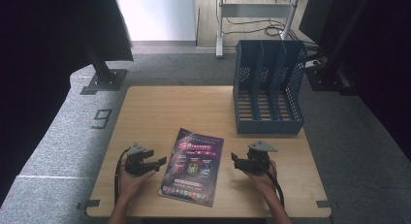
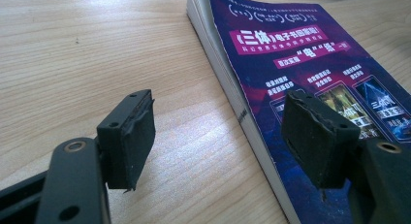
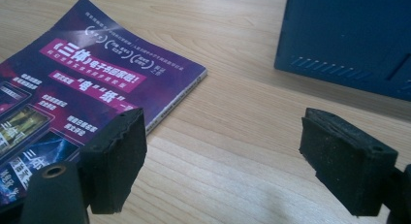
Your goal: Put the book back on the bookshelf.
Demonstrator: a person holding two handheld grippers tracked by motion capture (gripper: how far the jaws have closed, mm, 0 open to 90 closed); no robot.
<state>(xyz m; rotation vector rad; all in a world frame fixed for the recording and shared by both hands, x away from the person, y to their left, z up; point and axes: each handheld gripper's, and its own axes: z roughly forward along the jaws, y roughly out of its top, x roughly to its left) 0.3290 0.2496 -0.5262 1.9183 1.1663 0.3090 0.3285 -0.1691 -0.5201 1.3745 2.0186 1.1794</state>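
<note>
Your purple-covered magazine (image 1: 193,167) lies flat and closed between the two pairs of jaws, touching neither pair.

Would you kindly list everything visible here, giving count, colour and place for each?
magazine: one, purple cover, flat at the table's near middle, between the grippers
file rack: one, blue, far right of the table, slots empty
table: one, light wood
black stand: one, on the floor, far left
left gripper: one, black, open, left of the magazine
right gripper: one, black, open, right of the magazine
</note>
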